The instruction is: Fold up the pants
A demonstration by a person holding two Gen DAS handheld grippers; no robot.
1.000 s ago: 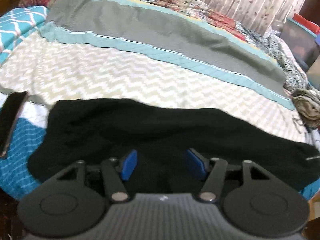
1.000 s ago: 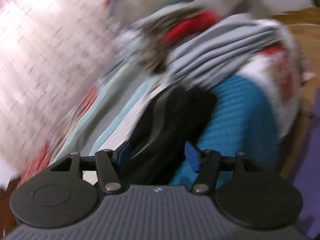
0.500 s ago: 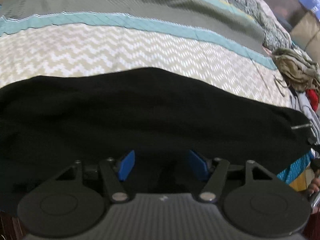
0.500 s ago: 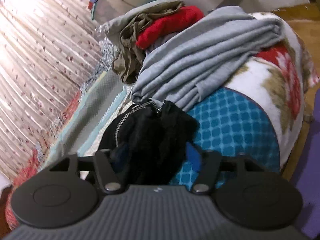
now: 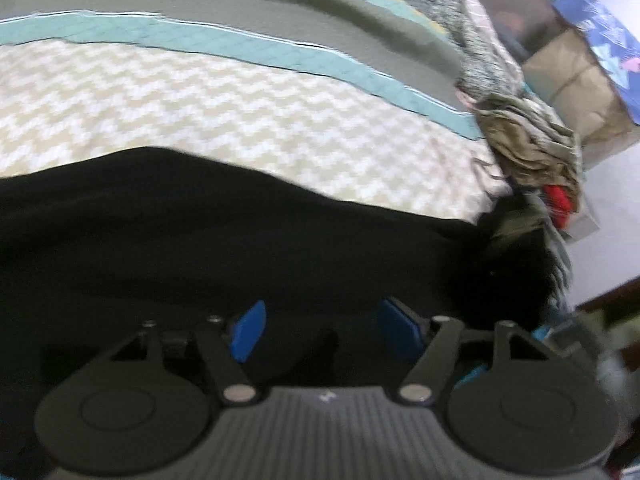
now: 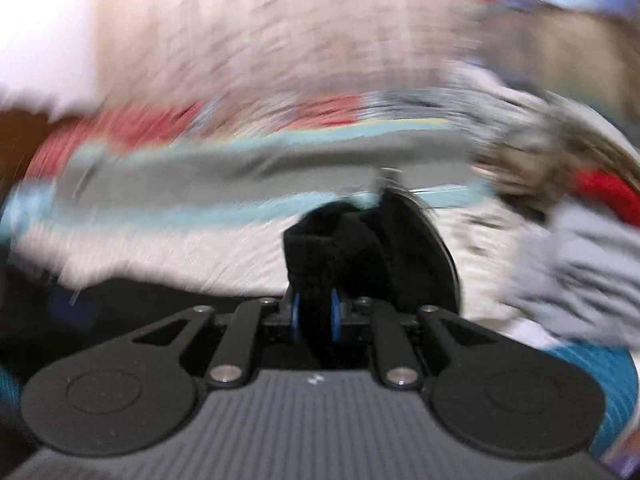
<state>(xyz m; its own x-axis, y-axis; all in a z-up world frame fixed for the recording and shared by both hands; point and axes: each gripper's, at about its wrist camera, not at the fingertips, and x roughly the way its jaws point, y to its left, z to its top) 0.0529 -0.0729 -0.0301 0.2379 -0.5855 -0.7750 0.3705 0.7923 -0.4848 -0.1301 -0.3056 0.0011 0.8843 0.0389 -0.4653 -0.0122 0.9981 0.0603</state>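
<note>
Black pants [image 5: 200,240] lie stretched across the bed, filling the lower half of the left wrist view. My left gripper [image 5: 320,326] hovers low over them, its blue pads [image 5: 248,336] apart and the jaws opening; the dark cloth lies below them, not pinched. In the blurred right wrist view, my right gripper [image 6: 316,312] has its jaws closing tight on a bunched end of the pants [image 6: 340,248], which stands up in front of the pads with a zipper edge showing.
The chevron bedspread [image 5: 200,100] with a teal band [image 5: 280,52] runs behind the pants. A heap of clothes sits at the right bed end: an olive garment [image 5: 528,148], a red one [image 5: 558,204], a grey one [image 6: 576,272]. A cardboard box [image 5: 580,88] stands beyond.
The left view slid right along the pants and its jaws widened. The right jaws closed on the zipper end of the pants, rolled level and swung that end away from the clothes heap.
</note>
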